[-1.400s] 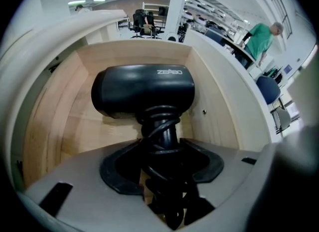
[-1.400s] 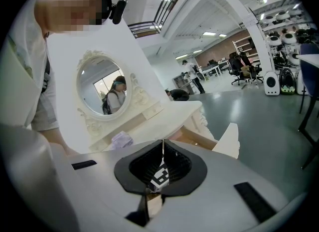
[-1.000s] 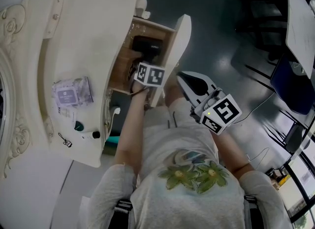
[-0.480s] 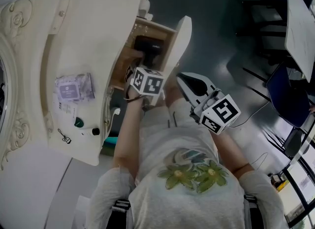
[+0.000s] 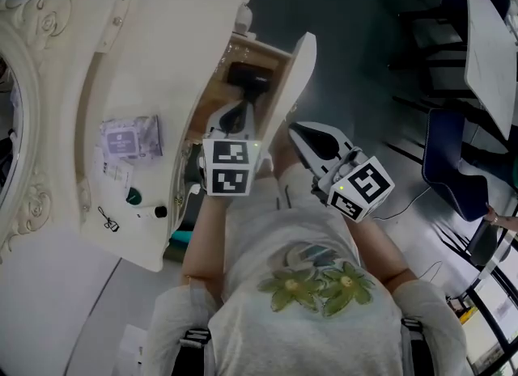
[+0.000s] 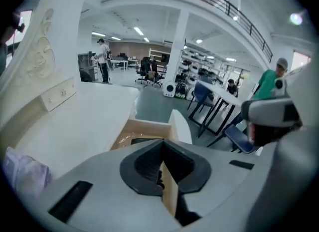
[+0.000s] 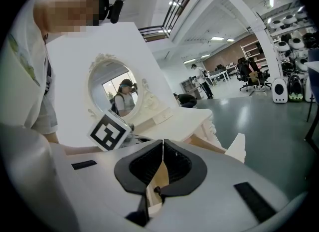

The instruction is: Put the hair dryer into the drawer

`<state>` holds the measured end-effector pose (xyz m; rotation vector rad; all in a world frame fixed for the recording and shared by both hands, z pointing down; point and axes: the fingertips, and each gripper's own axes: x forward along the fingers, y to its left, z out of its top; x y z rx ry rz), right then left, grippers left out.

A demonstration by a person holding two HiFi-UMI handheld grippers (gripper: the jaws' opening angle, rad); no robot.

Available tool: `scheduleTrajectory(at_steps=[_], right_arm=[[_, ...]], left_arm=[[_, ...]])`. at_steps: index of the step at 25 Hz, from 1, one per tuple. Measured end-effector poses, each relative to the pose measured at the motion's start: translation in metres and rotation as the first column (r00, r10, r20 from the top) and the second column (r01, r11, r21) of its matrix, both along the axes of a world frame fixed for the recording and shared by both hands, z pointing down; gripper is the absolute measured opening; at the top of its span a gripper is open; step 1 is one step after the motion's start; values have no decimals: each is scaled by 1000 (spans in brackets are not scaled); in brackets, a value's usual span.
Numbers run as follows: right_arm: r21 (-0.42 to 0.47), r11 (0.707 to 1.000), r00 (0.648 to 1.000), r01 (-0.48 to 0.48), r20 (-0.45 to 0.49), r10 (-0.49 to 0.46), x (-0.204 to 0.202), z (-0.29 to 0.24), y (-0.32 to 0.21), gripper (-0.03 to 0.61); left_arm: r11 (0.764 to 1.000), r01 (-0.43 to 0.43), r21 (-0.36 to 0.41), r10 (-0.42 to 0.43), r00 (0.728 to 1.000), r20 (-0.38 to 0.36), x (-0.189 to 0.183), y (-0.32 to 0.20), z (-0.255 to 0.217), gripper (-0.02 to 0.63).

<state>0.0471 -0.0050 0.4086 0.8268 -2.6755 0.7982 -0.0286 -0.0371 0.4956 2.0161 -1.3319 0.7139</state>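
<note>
hair dryer (image 5: 248, 78) in drawer (image 5: 301, 65) | left gripper (image 5: 238, 111) over drawer | packet (image 5: 129, 137) on dresser top (image 5: 162, 43)

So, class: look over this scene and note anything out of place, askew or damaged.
Only the drawer stands out: it is open, with the black hair dryer lying inside. Nothing looks spilled or broken.

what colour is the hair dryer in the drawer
Black. The hair dryer lies in the open drawer; the head view shows it best.

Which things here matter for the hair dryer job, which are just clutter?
Job: hair dryer in the open drawer; left gripper, shut, empty.
Lying about: wipes pack, small green item, small dark clip, on the tabletop.
</note>
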Motion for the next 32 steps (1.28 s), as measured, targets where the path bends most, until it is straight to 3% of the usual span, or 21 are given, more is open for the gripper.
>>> scheduleTrajectory(at_steps=[3,6,32], right_arm=[[17,1000,1000,6,11,-6,-4,-8,5,23],[30,1000,1000,9,15,-9,-8,-14,11,23],[76,997,999,30,-20,-29,-20,-40,51,21]], left_arm=[[998,20,57,-16,998,-68,3,9,-30,11],[996,28,90,-24,998,-53,2,20,-46,11],[993,-23,113,29,998,-49,6,68,-82,11]])
